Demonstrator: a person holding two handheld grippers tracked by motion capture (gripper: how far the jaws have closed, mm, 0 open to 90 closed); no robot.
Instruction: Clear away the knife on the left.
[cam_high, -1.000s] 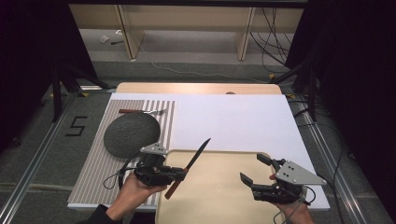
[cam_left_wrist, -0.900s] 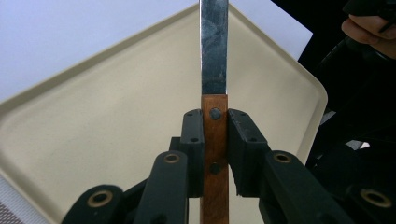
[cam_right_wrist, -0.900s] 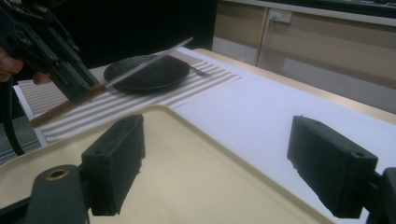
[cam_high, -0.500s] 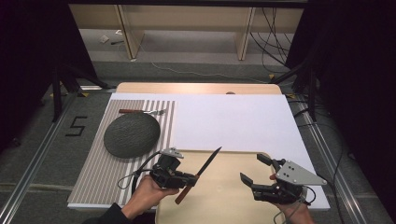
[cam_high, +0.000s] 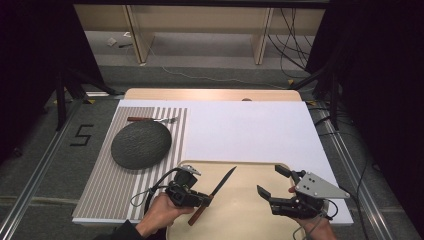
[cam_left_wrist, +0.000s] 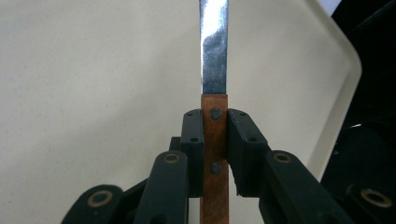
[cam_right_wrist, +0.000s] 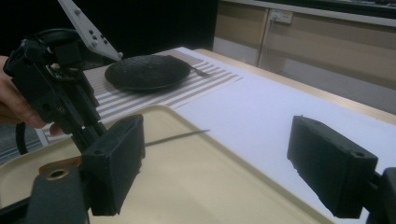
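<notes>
A: Wooden handle, two rivets showing — that's the knife (cam_left_wrist: 214, 135) in the left gripper view, clamped squarely between the pads of the left gripper (cam_high: 200, 199). The bottom of the handle runs off the lower edge there, and the blade's tip is cut off at the top.

B: In the high view the knife lies over the near left part of the cream tray (cam_high: 250, 220), blade pointing far and right. I can't tell whether it touches the tray or hangs just above it.

A: Nor can I. The right gripper (cam_high: 269, 180) sits at the near right, over the tray's right side, jaws standing wide apart with nothing between them.

B: The tray's near edge is cut off at the bottom of the high view, and the hands hide part of each gripper.

A: Farther left, a dark round plate (cam_high: 141, 144) rests on the striped mat (cam_high: 107, 187). Beyond it lies a fork (cam_high: 151, 119) with a brown handle, partly hidden behind the plate in the right gripper view.

B: The room around the table is too dark to make out.
</notes>
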